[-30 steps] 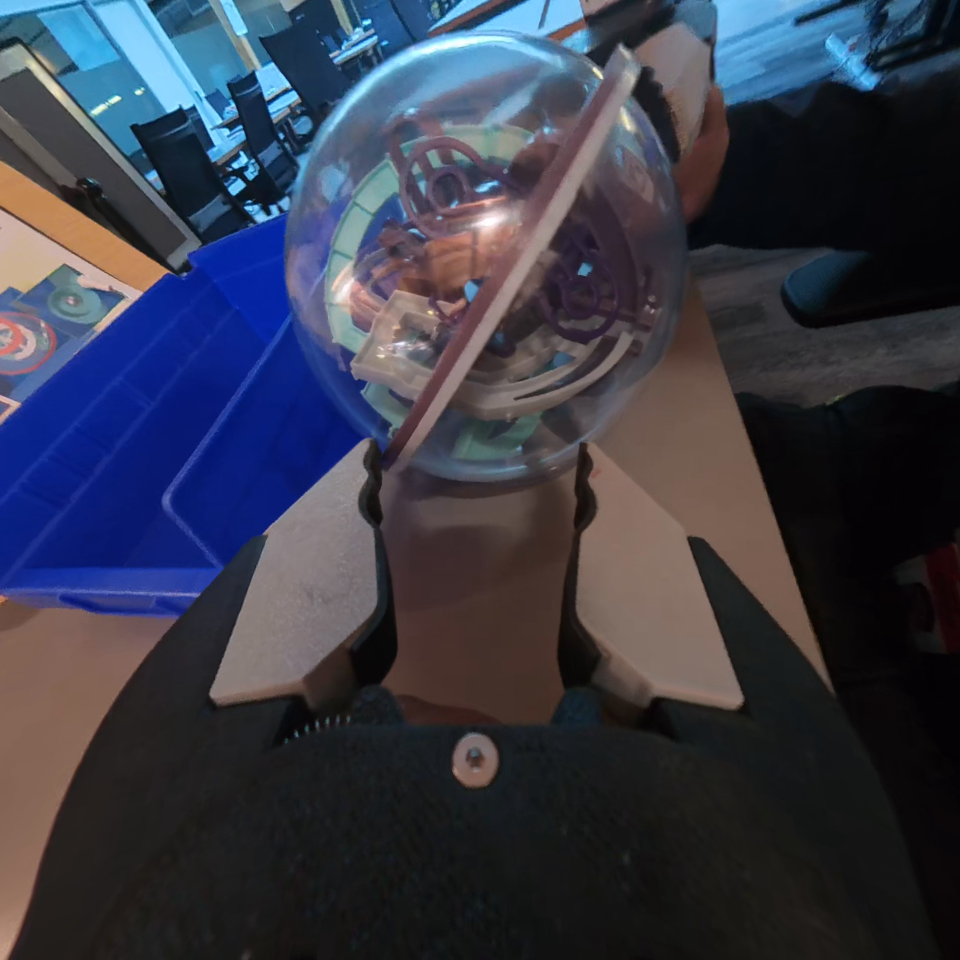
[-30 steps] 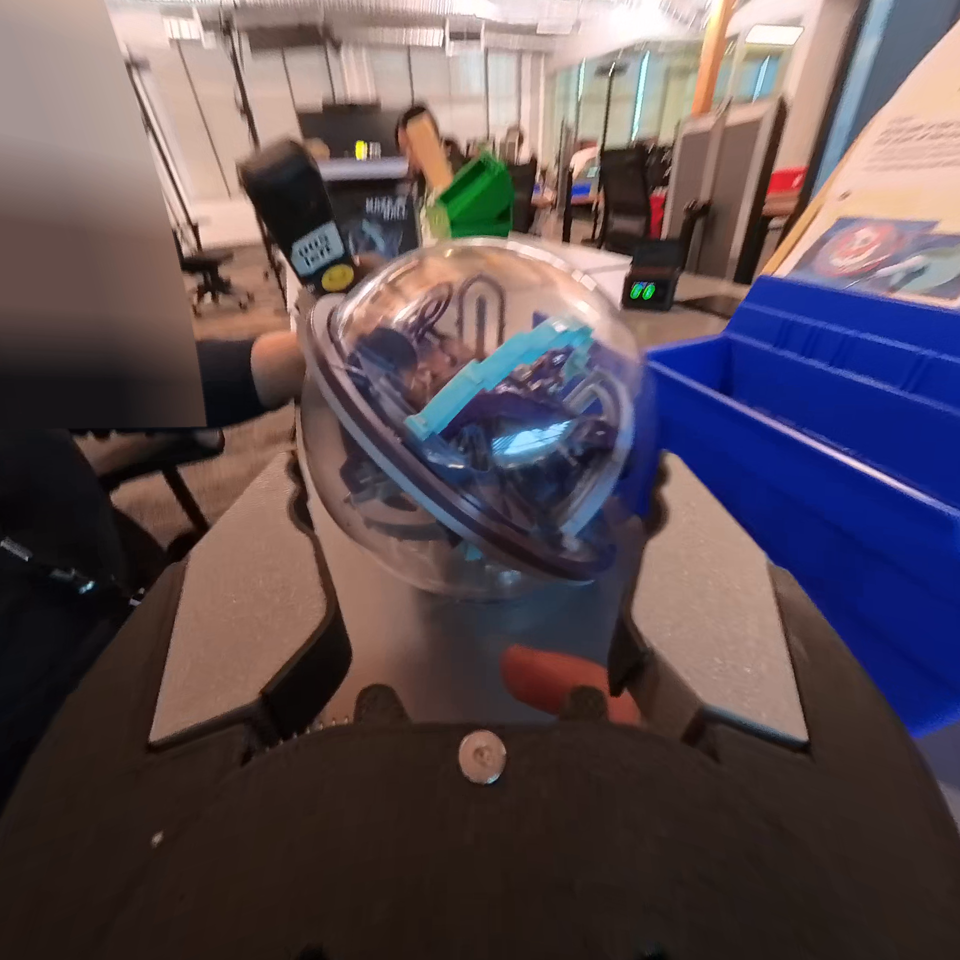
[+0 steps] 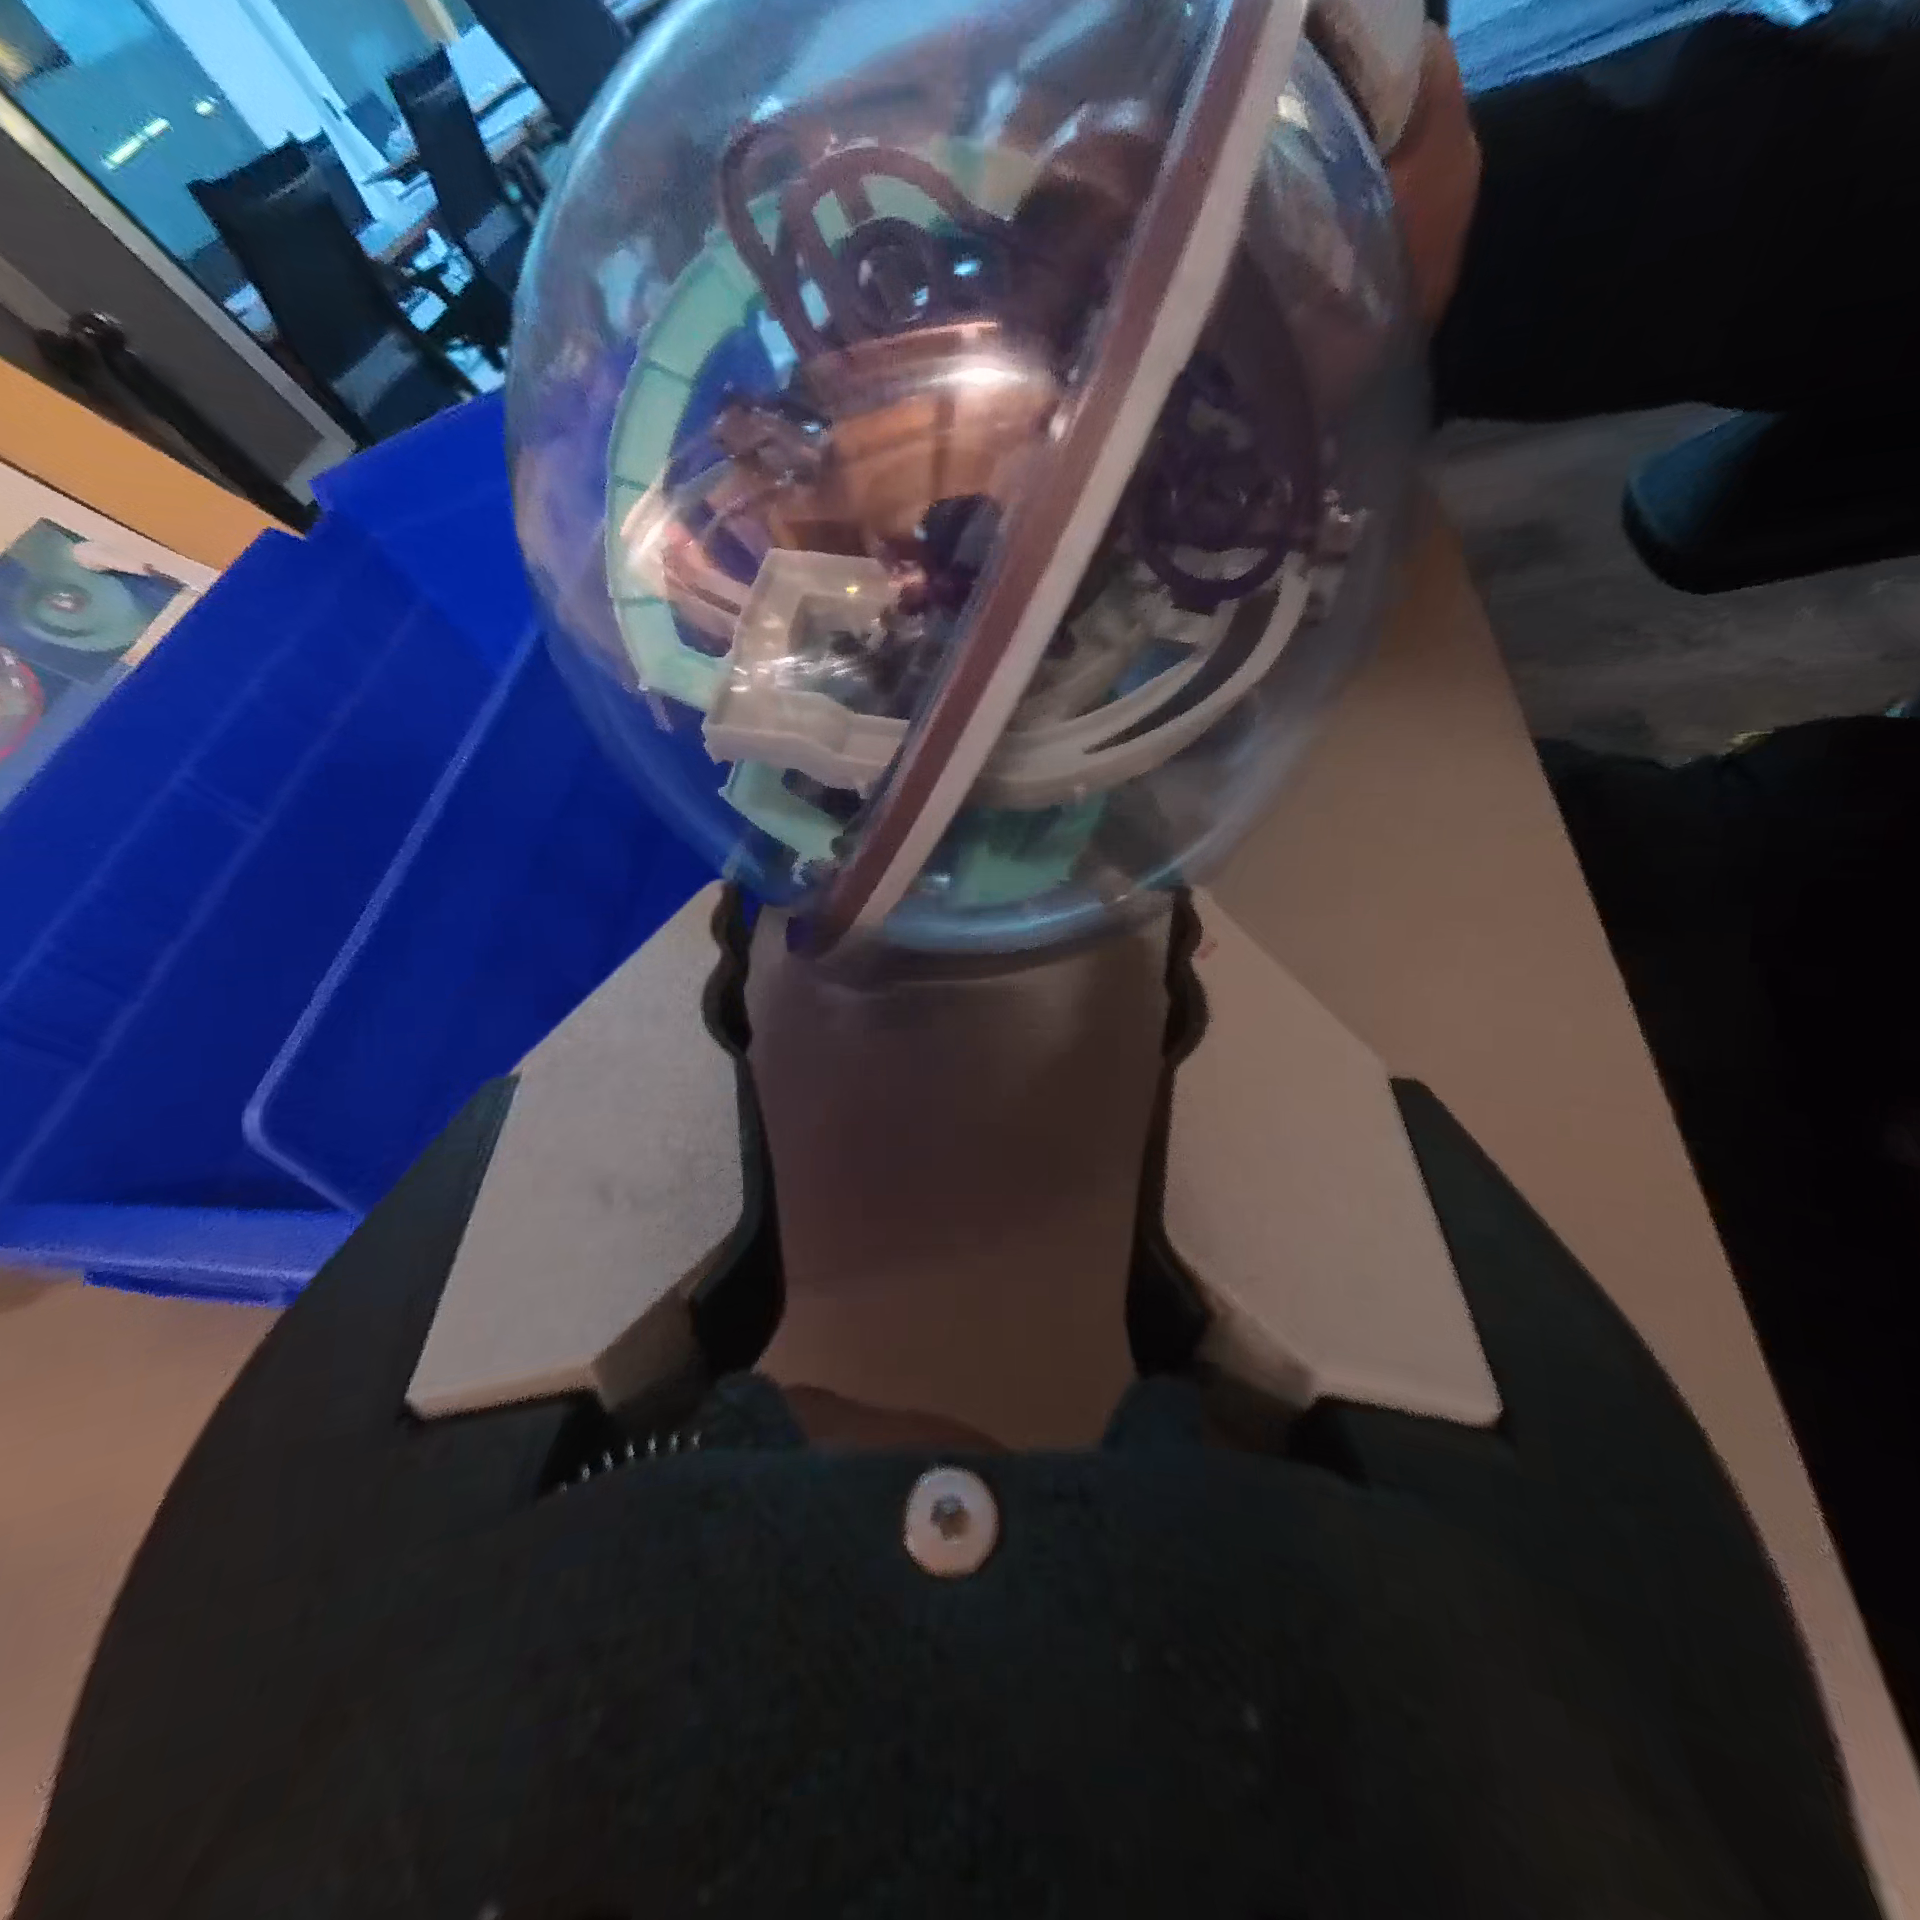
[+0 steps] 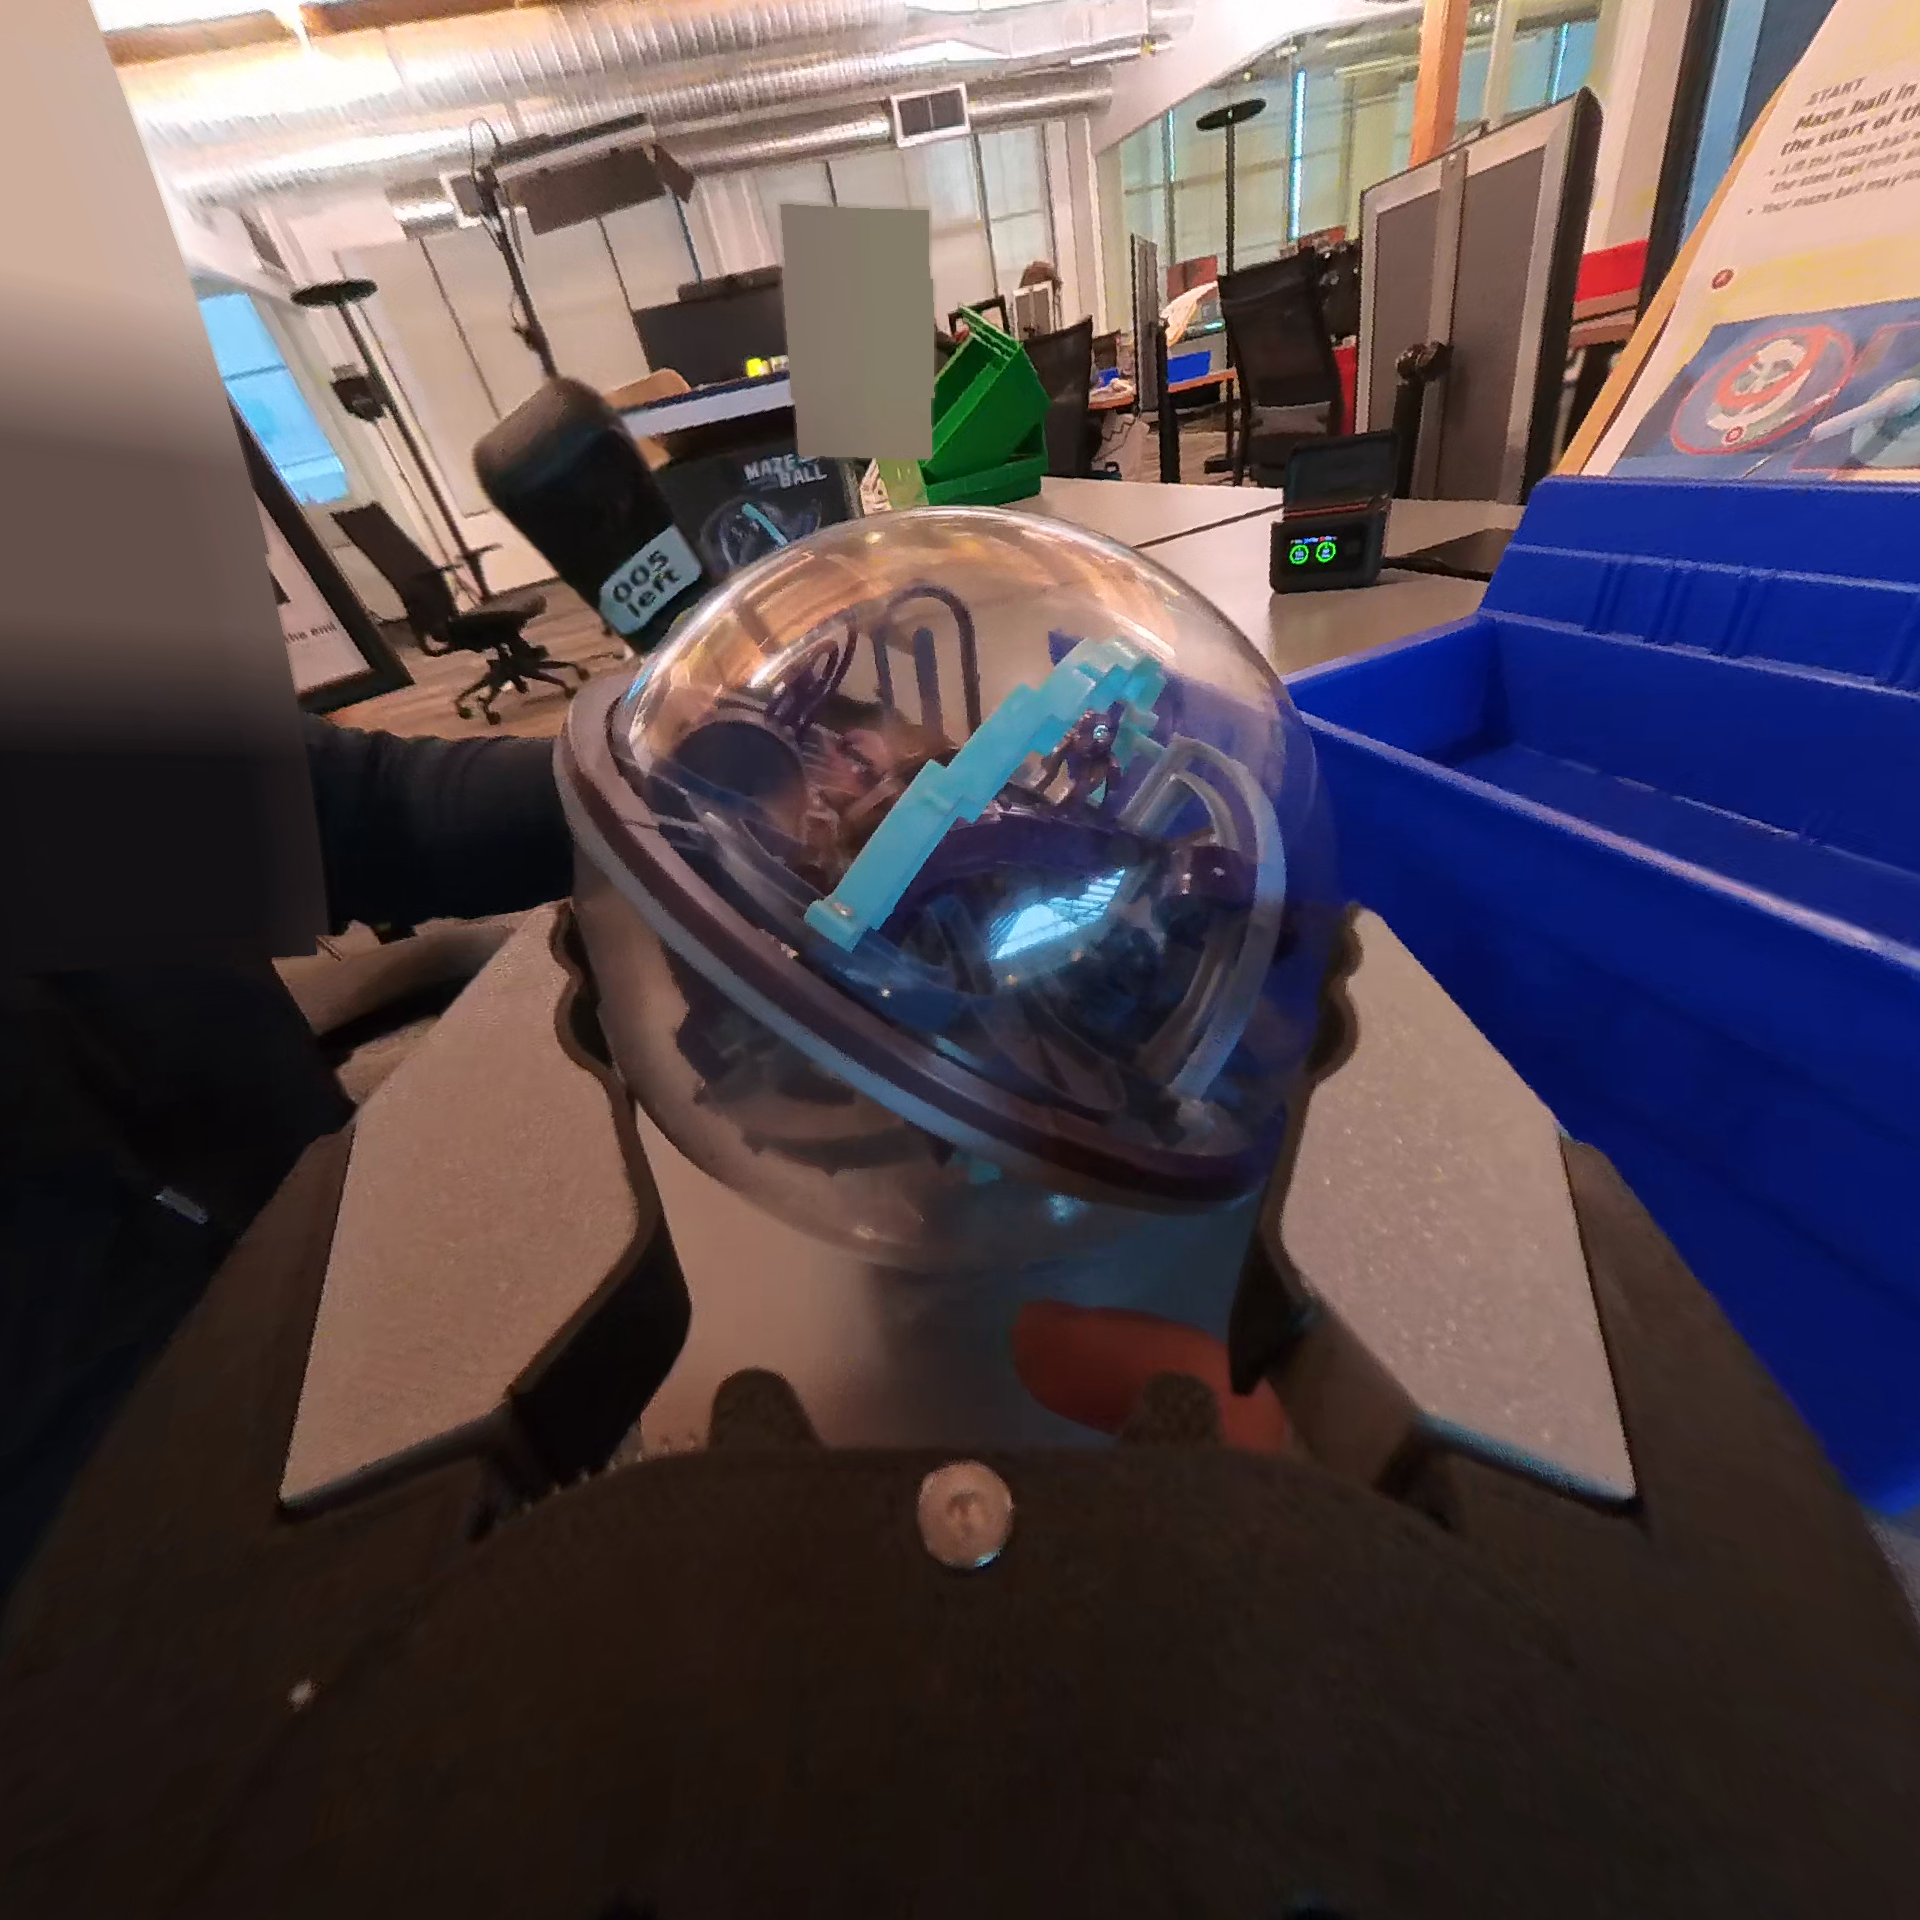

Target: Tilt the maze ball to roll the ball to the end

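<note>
- Right gripper (image 4: 961,987): jaws wide, clamped on both sides of the maze ball (image 4: 935,883), which is held above the desk (image 3: 1382,935).
- Ball's seam ring (image 4: 914,1070) tilted, low on the right. Steel ball inside: cannot pick it out.
- Judgement: tilt slowly from the right wrist and pause once the steel ball shows.
- Left gripper (image 3: 956,935), far side: jaws apart, tips at the shell; pressing or not, cannot tell. Use it as a brace only.
- Blue bin (image 4: 1662,831) just right; keep clear.

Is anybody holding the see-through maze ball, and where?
The right gripper holds the maze ball by its opposite sides. The left gripper touches its underside; whether it grips cannot be told.
</note>
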`<state>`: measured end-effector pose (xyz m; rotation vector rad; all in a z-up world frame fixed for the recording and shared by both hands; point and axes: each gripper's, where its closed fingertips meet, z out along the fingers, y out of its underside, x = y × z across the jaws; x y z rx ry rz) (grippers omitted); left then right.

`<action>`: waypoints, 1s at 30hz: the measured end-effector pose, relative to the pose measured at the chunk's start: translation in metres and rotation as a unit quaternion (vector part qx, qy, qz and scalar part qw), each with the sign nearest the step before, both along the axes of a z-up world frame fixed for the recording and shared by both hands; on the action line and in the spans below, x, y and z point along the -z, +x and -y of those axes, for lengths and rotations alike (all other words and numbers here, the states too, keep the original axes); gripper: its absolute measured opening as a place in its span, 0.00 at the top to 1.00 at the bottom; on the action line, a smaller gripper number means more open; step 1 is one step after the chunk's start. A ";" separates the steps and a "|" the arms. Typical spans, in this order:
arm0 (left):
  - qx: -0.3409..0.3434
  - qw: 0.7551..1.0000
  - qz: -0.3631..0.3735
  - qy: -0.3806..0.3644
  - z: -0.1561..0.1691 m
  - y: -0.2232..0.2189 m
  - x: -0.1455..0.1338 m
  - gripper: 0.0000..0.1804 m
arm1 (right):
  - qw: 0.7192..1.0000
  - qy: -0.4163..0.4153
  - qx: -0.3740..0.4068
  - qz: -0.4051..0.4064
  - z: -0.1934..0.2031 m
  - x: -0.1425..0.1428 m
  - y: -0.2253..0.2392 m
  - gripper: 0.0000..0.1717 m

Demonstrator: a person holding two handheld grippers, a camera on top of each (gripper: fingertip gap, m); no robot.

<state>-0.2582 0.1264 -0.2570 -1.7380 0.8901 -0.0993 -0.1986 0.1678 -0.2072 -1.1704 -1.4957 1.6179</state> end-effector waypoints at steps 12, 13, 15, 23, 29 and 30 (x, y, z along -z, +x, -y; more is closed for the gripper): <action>0.006 0.997 0.029 0.076 0.004 0.020 -0.039 0.51 | 0.992 -0.111 -0.051 0.023 -0.008 -0.003 -0.002 0.13; 0.009 0.996 0.035 0.078 0.005 0.021 -0.041 0.51 | 0.991 -0.118 -0.056 0.024 -0.008 -0.003 -0.002 0.13; 0.012 0.995 0.054 0.079 0.005 0.024 -0.048 0.51 | 0.987 -0.143 -0.067 0.027 -0.008 -0.004 -0.002 0.12; 0.007 0.996 0.069 0.057 -0.001 0.035 -0.072 0.49 | 0.974 -0.206 -0.092 0.018 -0.011 -0.010 0.000 0.10; -0.002 0.998 0.037 0.055 -0.002 0.044 -0.080 0.48 | 0.966 -0.234 -0.104 0.028 -0.010 -0.009 0.001 0.10; -0.004 0.998 0.039 0.054 -0.002 0.046 -0.081 0.48 | 0.965 -0.238 -0.106 0.028 -0.010 -0.010 0.002 0.10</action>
